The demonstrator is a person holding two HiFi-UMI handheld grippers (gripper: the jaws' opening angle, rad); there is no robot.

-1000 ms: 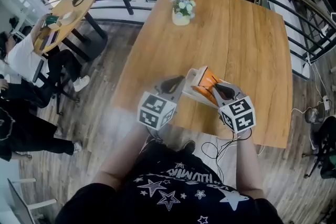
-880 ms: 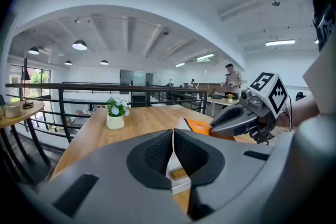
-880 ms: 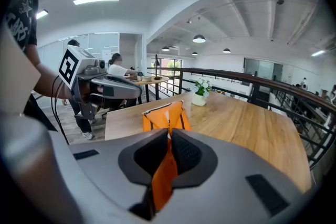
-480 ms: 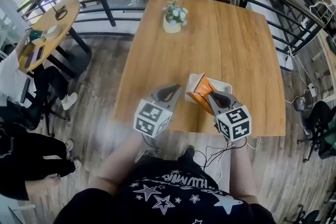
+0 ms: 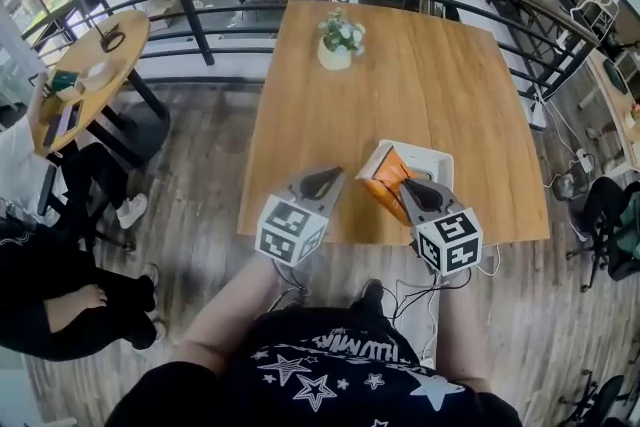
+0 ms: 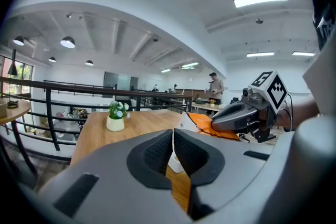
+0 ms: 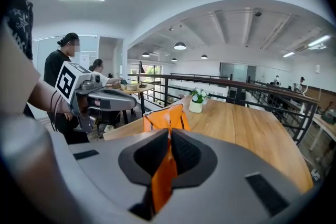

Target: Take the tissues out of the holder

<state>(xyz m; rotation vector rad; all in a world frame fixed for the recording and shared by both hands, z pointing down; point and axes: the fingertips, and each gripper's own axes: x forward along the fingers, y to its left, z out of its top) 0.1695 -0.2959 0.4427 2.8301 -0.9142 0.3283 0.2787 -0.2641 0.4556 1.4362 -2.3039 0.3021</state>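
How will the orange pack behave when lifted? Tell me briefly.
Probably floppy: the orange pack bends and creases where the right gripper pinches it. Likely light for its size: that thin pinch alone seems to hold its raised end up.

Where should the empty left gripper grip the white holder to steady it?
Probably the near left corner of the white holder, coming from the left. Its low rim looks bare there, while the right gripper holds the orange pack tilted over the middle.

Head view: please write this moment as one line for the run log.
right tool: shut on orange pack | left tool: shut, empty | pack: tilted, at white holder
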